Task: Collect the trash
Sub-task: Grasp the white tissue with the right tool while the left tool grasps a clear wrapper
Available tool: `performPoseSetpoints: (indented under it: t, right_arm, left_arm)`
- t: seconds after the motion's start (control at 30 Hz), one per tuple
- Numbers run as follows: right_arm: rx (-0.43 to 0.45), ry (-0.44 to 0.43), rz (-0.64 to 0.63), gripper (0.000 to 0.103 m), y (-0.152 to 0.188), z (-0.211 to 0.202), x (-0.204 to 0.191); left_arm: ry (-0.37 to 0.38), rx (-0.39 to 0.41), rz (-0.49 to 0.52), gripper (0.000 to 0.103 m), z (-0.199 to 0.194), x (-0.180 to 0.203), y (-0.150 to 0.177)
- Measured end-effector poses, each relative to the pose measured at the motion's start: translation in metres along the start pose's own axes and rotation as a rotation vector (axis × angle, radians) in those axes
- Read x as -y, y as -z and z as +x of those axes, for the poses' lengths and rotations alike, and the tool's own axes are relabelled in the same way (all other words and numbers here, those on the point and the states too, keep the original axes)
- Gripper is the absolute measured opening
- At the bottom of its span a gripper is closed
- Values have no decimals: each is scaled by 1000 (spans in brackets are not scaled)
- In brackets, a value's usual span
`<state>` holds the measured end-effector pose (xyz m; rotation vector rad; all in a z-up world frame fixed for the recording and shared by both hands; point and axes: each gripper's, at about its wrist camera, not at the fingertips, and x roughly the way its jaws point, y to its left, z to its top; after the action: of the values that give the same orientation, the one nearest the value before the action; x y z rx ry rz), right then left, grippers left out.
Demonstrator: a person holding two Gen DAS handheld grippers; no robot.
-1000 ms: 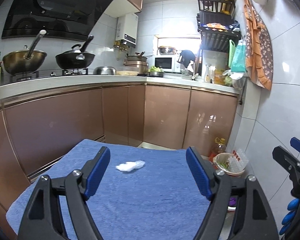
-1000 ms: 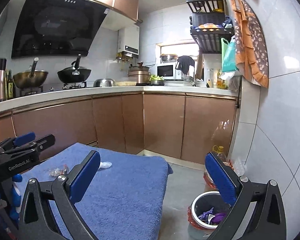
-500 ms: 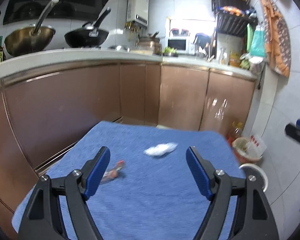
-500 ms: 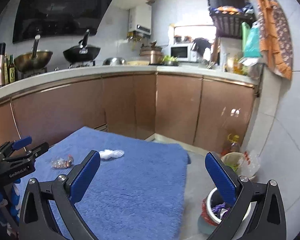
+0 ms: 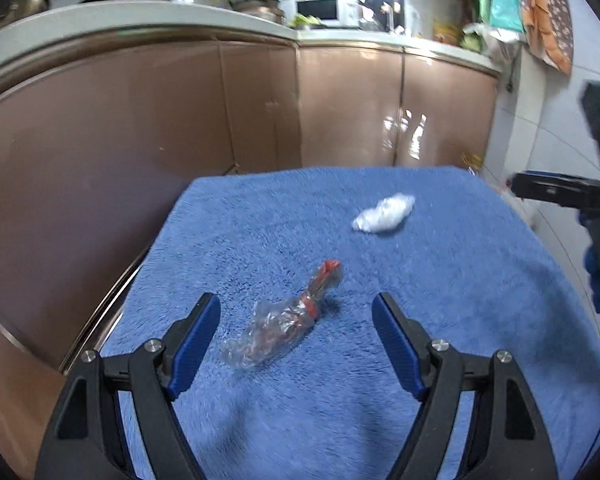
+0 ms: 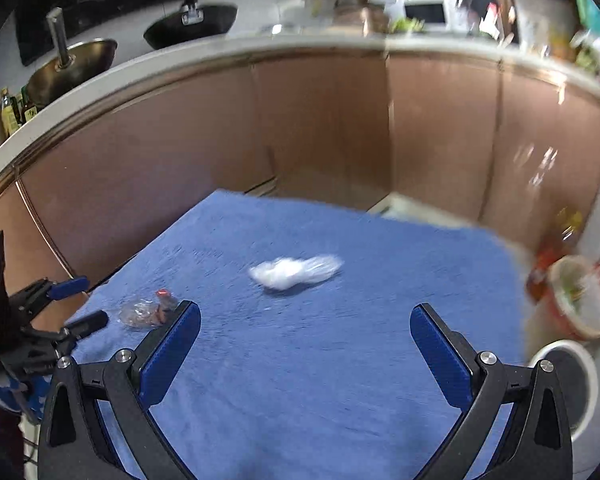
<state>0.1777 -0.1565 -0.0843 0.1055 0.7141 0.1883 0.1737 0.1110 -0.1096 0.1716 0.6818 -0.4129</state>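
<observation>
L gripper (image 5: 296, 332) released, straddling clear wrapper (image 5: 284, 322) near blue towel's (image 5: 440, 300) left edge; R gripper (image 6: 305, 344) released, white wad (image 6: 294, 272) beyond it.

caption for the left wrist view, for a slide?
Open left gripper lined up on a clear red-tipped wrapper on the blue towel; white wad beyond.

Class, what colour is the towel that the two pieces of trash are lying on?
Blue. The towel shows best in the left wrist view.

bin (image 6: 568, 384): cut off at right edge | white wad (image 6: 296, 270): motion-blurred
</observation>
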Motion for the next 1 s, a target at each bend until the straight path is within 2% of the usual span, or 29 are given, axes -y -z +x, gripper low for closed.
performPoseSetpoints:
  t: [0.17, 0.37, 0.47, 0.53, 0.6, 0.63, 0.67, 0.73, 0.8, 0.9, 1.0]
  right_arm:
    - [-100, -67, 84, 102, -4, 65, -7]
    - [-194, -89, 257, 97, -12, 130, 6]
    - [-213, -75, 279, 86, -17, 152, 8]
    - [-211, -58, 269, 85, -23, 162, 8]
    - [-210, -40, 245, 74, -29, 167, 5]
    - [-213, -37, 236, 70, -32, 171, 3]
    - [-216, -36, 231, 60, -33, 173, 3]
    - [-218, -27, 215, 53, -35, 175, 3]
    - [-214, -34, 196, 41, -35, 175, 2]
    - [-211, -61, 179, 31, -34, 174, 0]
    - [-208, -78, 136, 29, -32, 165, -7]
  left_arm:
    - [76, -53, 37, 77, 31, -2, -3]
    - [79, -88, 53, 75, 57, 0, 2]
    - [79, -113, 32, 58, 68, -5, 6]
    - [82, -144, 17, 45, 78, -8, 10]
    - [104, -175, -3, 34, 86, -11, 12]
    - [110, -174, -14, 34, 87, -13, 12]
    - [114, -171, -21, 34, 87, -14, 13]
    - [116, -173, -23, 28, 88, -14, 14]
    - [111, -171, -16, 25, 89, -12, 15]
    - [91, -168, -8, 22, 87, -10, 15]
    - [60, -165, -12, 21, 87, -9, 17]
